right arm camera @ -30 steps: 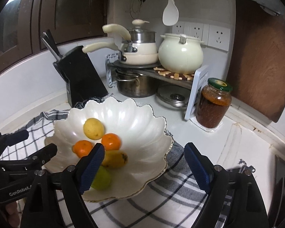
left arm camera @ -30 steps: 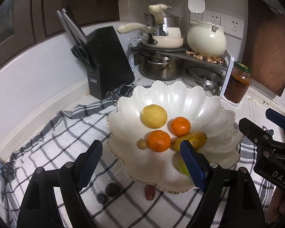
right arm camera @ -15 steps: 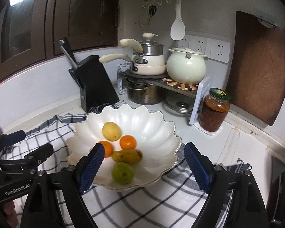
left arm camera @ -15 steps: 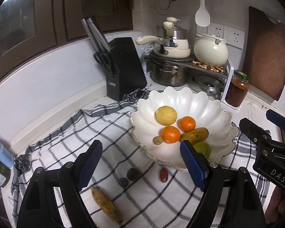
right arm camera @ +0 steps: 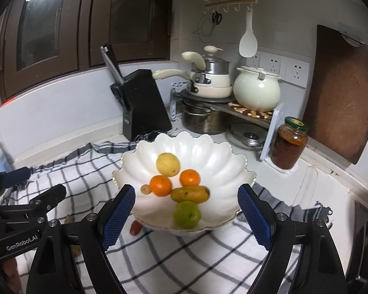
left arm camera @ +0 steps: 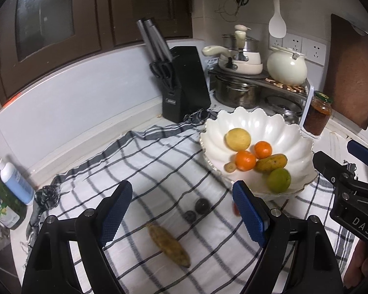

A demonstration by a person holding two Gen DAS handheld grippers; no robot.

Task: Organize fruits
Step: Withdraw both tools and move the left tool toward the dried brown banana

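A white scalloped bowl stands on a checked cloth. It holds a yellow lemon, two oranges, a small banana, a green fruit and a small pale fruit. Loose on the cloth lie a long banana, two dark fruits and a red fruit. My left gripper hangs open and empty over the cloth. My right gripper is open before the bowl.
A black knife block stands behind the cloth. Pots on a rack, a jar and a leaning wooden board fill the back right. Bottles stand at the left edge. A hand holds the right gripper.
Both grippers have drawn back from the bowl, which now looks smaller and farther. The long banana and more of the cloth have come into the left wrist view.
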